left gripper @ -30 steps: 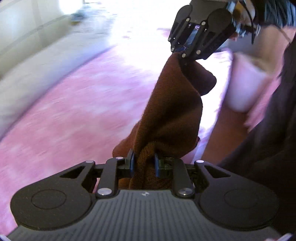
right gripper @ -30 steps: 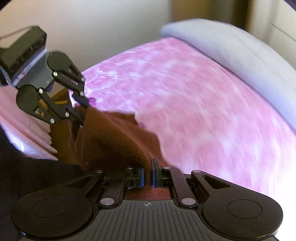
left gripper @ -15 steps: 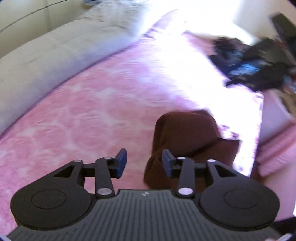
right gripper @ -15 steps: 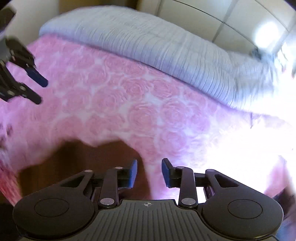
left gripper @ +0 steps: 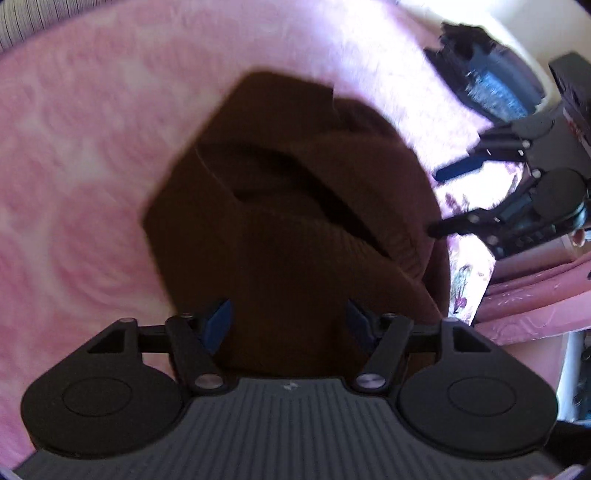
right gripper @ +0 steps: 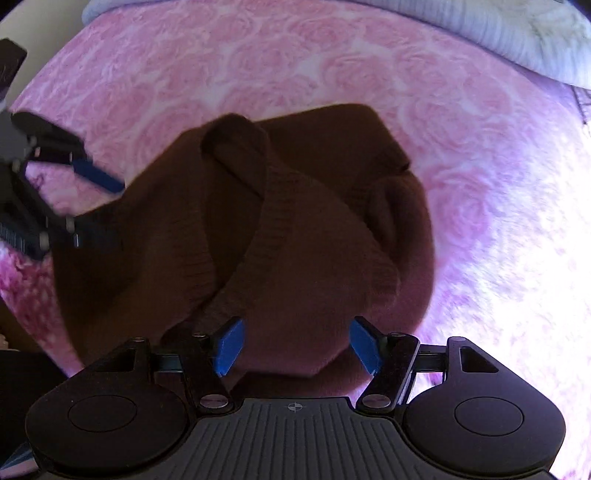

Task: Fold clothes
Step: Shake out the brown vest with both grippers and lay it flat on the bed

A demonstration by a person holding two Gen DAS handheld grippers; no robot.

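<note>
A brown knitted garment [left gripper: 295, 206] lies bunched and partly folded on the pink rose-patterned bedspread [left gripper: 74, 166]; it also shows in the right wrist view [right gripper: 288, 229]. My left gripper [left gripper: 290, 321] is open, close over the garment's near edge, holding nothing. My right gripper [right gripper: 299, 343] is open too, low over the garment's other side. Each gripper shows in the other's view: the right one [left gripper: 458, 199] at the garment's right edge, the left one [right gripper: 92, 192] at its left edge, both with jaws apart.
A grey striped pillow or bolster [right gripper: 517, 33] lies along the far edge of the bed. Dark clothes or bags [left gripper: 491, 85] are piled at the bed's far right. A pink folded cover [left gripper: 535, 302] hangs at the right side.
A second ago both grippers held the garment up between them. They let go, it dropped onto the bed, and both open grippers have moved down close over it.
</note>
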